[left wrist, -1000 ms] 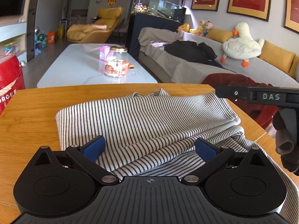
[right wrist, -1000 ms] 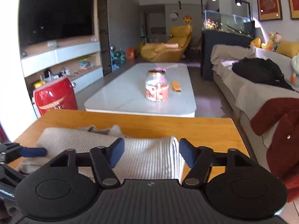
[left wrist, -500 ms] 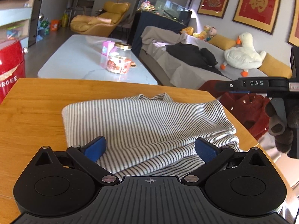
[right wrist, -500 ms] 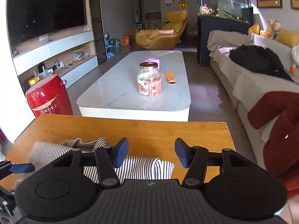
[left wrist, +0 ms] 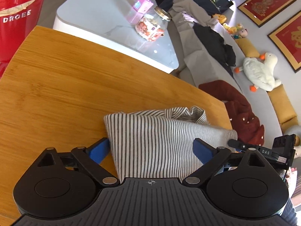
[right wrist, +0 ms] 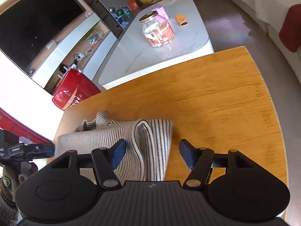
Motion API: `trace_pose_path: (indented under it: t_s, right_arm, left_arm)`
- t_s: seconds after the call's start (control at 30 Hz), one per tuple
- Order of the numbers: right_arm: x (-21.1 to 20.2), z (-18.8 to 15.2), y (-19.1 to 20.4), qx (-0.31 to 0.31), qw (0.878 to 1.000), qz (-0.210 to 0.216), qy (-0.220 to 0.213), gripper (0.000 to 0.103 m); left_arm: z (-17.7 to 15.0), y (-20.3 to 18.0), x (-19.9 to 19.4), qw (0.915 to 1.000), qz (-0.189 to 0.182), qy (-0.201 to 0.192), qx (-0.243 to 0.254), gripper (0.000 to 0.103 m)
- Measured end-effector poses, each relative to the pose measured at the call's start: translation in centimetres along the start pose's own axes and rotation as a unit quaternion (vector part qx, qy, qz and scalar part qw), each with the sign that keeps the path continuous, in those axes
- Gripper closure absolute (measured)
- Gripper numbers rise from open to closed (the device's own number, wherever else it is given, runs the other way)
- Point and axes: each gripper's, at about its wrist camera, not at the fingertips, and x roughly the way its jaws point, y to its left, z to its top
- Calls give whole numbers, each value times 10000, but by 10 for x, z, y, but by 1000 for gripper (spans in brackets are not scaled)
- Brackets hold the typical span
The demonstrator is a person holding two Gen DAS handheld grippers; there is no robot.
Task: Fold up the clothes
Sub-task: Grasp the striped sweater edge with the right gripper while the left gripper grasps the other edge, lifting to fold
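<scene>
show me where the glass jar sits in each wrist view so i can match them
Left wrist: glass jar upper centre, on the white coffee table.
Right wrist: glass jar upper centre, on the same table.
Shared landmark: striped garment on the wooden table.

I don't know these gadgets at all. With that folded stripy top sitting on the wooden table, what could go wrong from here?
1. The striped top lies near the wooden table corner; a nudge might slide it off.
2. The right gripper, jaws just opening, straddles a raised fold; pinching there may grab one layer and undo the fold.
3. The left gripper, jaws just closing but still open, works close to the right one; they could bump.
</scene>
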Motion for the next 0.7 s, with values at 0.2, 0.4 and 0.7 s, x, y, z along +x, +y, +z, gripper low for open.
trace_pose_path:
  t_s: [0.2,0.4,0.7]
  right_arm:
    - [31,21,19,-383,9988,252,149,42]
    - [43,15,53,-1395,9897,-306,70,72]
    - [-49,-21,120,-3029,9460,-526,-1028,76]
  left_arm:
    - [6,-16,21,9990,-5,-88,448,15]
    - [-2,-30,27,9955,303,-282,852,53]
    - [-18,-65,-40,9829,328,-948,1544,76]
